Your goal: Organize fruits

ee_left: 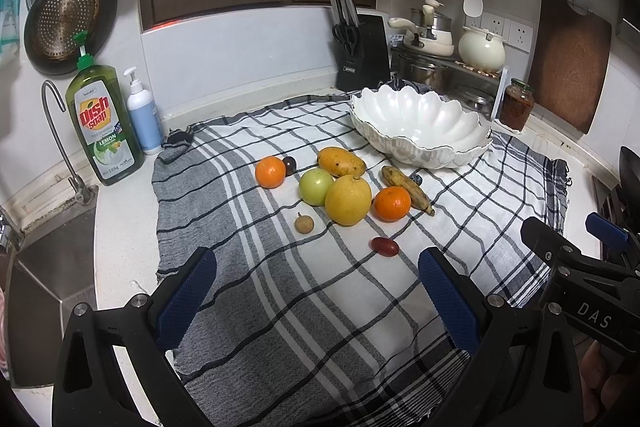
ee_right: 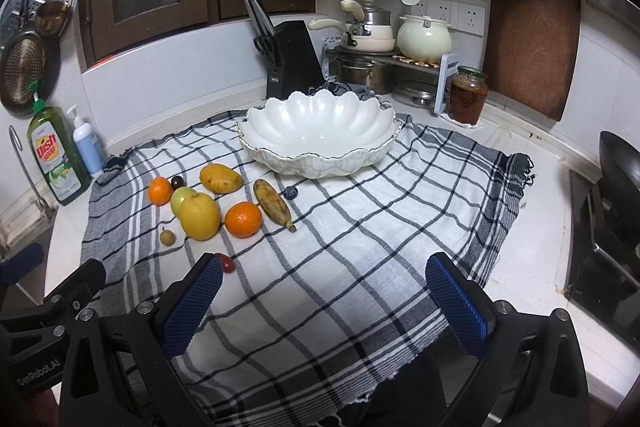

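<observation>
Sitting on the checked cloth (ee_right: pixel 360 227), the big white bowl (ee_right: pixel 318 139) is empty, and the fruit lies in a bunch in front of it, to its left. Both the left gripper (ee_left: pixel 316 291) and the right gripper (ee_right: pixel 324 291) are wide open and hold nothing. The little red fruit (ee_left: pixel 385 246) lies nearest, just ahead of the left gripper, with its long side going left to right.

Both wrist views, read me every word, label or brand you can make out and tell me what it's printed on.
"Dish soap" and "LEMON": green dish soap bottle.
"DAS": right tongs' body.
"GenRobot.AI": left tongs' body.
Knife block: small white label, too blurred to read.
Soap bottle's fine print: too small.
Blue pump bottle and jar: no text visible.
</observation>
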A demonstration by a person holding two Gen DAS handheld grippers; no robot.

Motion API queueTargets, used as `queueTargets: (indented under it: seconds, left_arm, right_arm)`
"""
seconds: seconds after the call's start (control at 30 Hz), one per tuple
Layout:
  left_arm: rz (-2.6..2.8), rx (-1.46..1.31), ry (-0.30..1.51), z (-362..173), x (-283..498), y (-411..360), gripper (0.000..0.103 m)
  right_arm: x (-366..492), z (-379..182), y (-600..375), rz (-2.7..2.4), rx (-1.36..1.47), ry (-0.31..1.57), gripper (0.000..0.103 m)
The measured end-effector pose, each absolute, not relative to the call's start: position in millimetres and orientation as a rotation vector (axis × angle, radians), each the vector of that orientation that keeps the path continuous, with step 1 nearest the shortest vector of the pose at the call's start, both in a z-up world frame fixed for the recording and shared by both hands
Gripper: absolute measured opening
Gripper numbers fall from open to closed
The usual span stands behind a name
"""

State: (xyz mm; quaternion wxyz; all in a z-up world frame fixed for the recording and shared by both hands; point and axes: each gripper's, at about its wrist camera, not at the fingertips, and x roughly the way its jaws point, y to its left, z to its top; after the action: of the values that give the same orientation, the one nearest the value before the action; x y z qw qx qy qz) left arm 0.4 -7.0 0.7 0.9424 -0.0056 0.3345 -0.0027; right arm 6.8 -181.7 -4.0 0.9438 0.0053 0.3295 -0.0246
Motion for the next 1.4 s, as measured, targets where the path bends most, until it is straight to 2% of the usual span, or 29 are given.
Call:
queueTargets:
  seconds: [0.57,1.17,1.33,1.4]
  left_arm:
    - [0.001,-0.011,0.704,-14,10,7,0.103]
    - [0.045,-0.038,0.776,-50,54,33,0.103]
    - [0.077,-0.052,0.788,-60,61,46,0.103]
    - [0.088,-0.058,0.792,-64,63,51,0.103]
  right_arm:
    - [23,-11,-175,-0.041,0.015,0.681,0.103]
    - [75,-58,-144,0.044,-0.021,0.764,0.102]
    - [88,-71,-124,0.112,-0.043,0.776,0.096]
    - [92,-77,-118,0.13,-0.054,0.786,0.09]
